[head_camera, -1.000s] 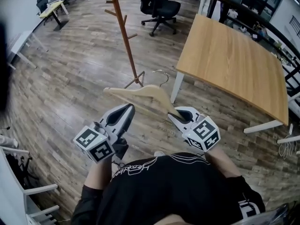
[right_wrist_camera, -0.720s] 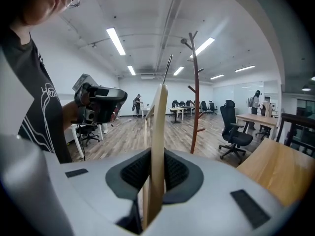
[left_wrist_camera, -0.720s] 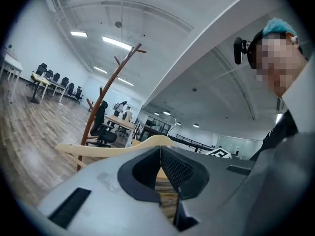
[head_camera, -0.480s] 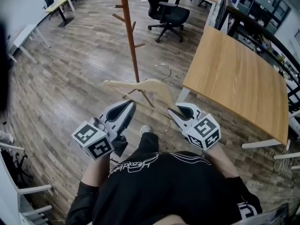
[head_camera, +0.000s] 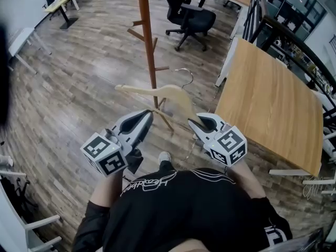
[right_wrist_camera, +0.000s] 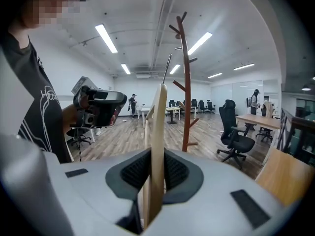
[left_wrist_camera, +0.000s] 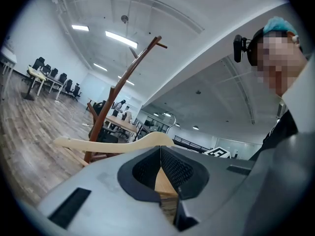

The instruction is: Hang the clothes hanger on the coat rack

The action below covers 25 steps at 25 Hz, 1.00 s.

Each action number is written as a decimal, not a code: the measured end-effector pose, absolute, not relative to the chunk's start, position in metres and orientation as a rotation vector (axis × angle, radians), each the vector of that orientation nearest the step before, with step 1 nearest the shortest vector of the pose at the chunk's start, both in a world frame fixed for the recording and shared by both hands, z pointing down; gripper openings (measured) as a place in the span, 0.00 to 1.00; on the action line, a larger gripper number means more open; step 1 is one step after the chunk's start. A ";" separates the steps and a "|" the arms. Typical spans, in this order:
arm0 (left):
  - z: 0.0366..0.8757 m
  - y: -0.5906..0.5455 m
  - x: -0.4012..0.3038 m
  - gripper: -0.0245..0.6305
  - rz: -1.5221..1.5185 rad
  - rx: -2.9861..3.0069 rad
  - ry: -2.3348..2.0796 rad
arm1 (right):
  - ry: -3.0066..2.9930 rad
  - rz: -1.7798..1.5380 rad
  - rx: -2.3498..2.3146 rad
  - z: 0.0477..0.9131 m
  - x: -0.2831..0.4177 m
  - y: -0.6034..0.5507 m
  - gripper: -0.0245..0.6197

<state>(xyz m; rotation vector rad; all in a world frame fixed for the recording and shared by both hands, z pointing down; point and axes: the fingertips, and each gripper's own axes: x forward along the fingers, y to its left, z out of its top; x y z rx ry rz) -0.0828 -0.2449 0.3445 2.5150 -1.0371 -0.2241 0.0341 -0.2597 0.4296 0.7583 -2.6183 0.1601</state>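
A pale wooden hanger [head_camera: 157,92] with a metal hook [head_camera: 185,75] hangs level in front of me. My right gripper [head_camera: 195,123] is shut on its right end; in the right gripper view the hanger [right_wrist_camera: 158,122] stands edge-on between the pads. My left gripper [head_camera: 147,115] is shut just under the hanger's left arm and holds nothing; its view shows the hanger [left_wrist_camera: 108,144] beyond its tips [left_wrist_camera: 160,149]. The brown coat rack [head_camera: 147,41] rises directly behind the hanger, with short pegs on its pole, and shows as coat rack [left_wrist_camera: 125,80] and coat rack [right_wrist_camera: 186,82].
A wooden table [head_camera: 273,104] with white legs stands close on the right. A black office chair [head_camera: 191,14] is behind the rack. White desks [head_camera: 23,38] line the left side, and a white frame [head_camera: 31,230] is at the bottom left. The rack's feet [head_camera: 165,121] spread on the floor.
Both grippers and the hanger have come forward to the coat rack; the pole now stands right behind the hanger's middle. The table has slid to the right of the view.
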 end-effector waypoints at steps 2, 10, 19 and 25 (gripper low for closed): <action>0.345 -0.270 -0.097 0.05 -0.233 2.509 -1.043 | -2.618 0.155 0.748 0.429 0.020 -0.285 0.16; 0.348 -0.352 -0.140 0.05 -0.246 2.499 -1.059 | -2.613 0.129 0.711 0.426 -0.025 -0.371 0.16; 0.356 -0.408 -0.176 0.05 -0.296 2.470 -1.069 | -2.617 0.051 0.703 0.410 -0.061 -0.440 0.16; 0.360 -0.431 -0.191 0.05 -0.303 2.461 -1.081 | -2.612 0.016 0.674 0.409 -0.083 -0.474 0.16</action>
